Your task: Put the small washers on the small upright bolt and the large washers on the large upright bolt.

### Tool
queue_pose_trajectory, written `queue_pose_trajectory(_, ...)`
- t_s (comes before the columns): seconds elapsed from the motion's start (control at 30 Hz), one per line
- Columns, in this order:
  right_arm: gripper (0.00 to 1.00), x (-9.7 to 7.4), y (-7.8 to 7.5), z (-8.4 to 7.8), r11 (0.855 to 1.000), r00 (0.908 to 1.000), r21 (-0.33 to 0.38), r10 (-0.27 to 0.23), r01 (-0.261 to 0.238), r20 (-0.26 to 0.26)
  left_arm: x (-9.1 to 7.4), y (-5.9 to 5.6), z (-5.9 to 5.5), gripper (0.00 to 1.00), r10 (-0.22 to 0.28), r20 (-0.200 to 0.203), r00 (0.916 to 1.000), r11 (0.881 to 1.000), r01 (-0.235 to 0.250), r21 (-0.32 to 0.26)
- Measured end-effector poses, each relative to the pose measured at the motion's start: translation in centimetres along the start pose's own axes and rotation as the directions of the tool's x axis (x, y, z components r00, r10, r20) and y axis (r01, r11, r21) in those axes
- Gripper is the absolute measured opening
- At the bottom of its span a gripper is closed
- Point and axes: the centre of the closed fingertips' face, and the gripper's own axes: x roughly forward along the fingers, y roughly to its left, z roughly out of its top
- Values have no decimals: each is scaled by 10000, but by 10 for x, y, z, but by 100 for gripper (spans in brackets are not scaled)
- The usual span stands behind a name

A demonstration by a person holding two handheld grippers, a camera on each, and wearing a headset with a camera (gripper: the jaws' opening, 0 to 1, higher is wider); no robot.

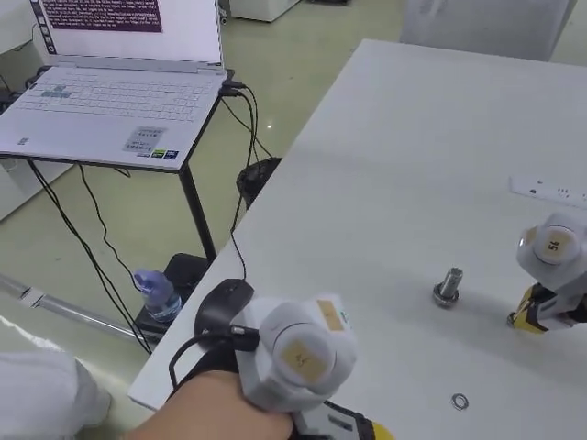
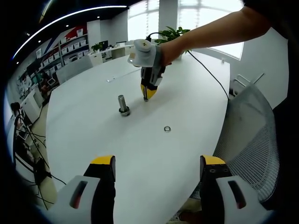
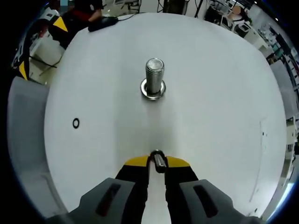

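Head view is showing the bench, a laptop standing beside it, one upright bolt mid-bench, and a washer lying loose nearby. Right claw is pinching a small metal part near the bolt; left claw is gaping wide, empty.

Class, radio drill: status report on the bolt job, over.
Left gripper open. Right gripper shut on small metal piece, short of upright bolt. One washer loose on table.
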Motion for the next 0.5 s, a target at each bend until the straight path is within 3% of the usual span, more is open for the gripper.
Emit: queue_pose_trajectory(0.5, 14, -1, -1, 2, 9998, 10000, 167, 65, -65, 1, 0, -1, 1, 73, -35, 15, 10000, 10000, 35, -13)
